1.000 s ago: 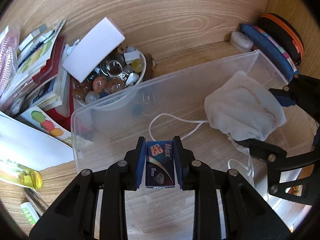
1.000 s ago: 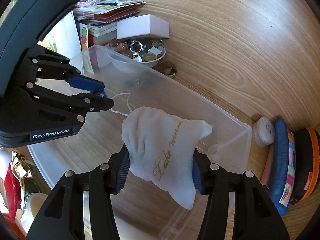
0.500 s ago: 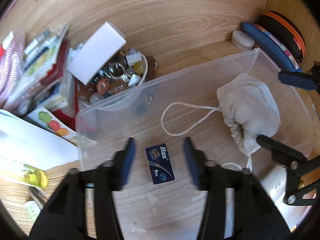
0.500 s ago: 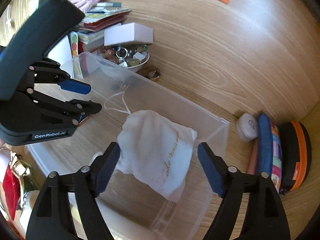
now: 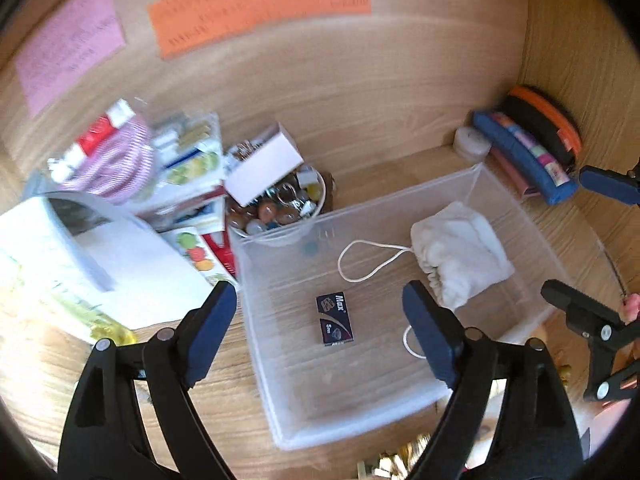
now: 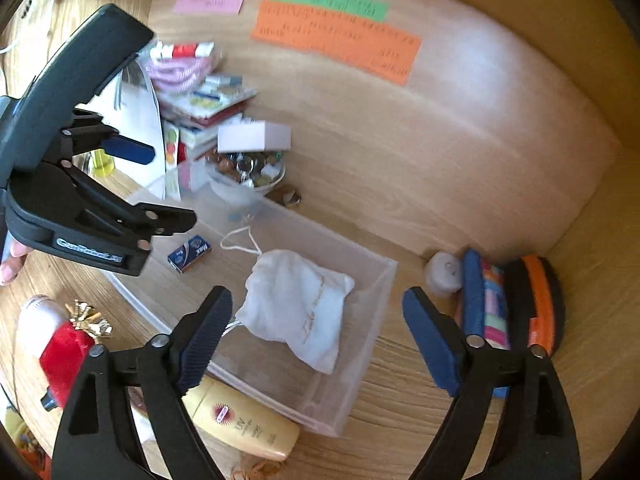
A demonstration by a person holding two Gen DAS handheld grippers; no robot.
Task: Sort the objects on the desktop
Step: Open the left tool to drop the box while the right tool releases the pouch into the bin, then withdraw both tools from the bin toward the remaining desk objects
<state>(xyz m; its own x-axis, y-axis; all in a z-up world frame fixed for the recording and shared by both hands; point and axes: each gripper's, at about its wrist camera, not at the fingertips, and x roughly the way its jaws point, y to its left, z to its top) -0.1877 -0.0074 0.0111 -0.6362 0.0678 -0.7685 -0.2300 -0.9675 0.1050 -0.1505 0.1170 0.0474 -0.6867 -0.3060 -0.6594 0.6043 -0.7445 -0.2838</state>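
A clear plastic bin (image 5: 280, 412) (image 6: 376, 292) stands on the wooden desk. Flat on its floor lies a small dark blue box (image 5: 335, 319) (image 6: 189, 253). A white drawstring pouch (image 5: 464, 252) (image 6: 296, 308) rests in the bin's right half, its cord looped toward the middle. My left gripper (image 5: 320, 320) hangs above the bin with its jaws opening wide and nothing pressed between them. My right gripper (image 6: 316, 324) hovers over the pouch, jaws also opening, pads clear of the cloth. Each gripper shows in the other's view, the left one (image 6: 160, 184) and the right one (image 5: 592, 240).
A white bowl of beads and rings (image 5: 276, 208) with a white box on top sits behind the bin. Booklets and papers (image 5: 188, 176) pile up at the left. Pouches and a round case (image 6: 516, 304) lean at the right wall. A yellow tube (image 6: 240, 420) lies in front.
Both grippers have opened and risen. The blue box dropped from the left gripper onto the bin floor, and the white pouch left the right gripper and settled in the bin.
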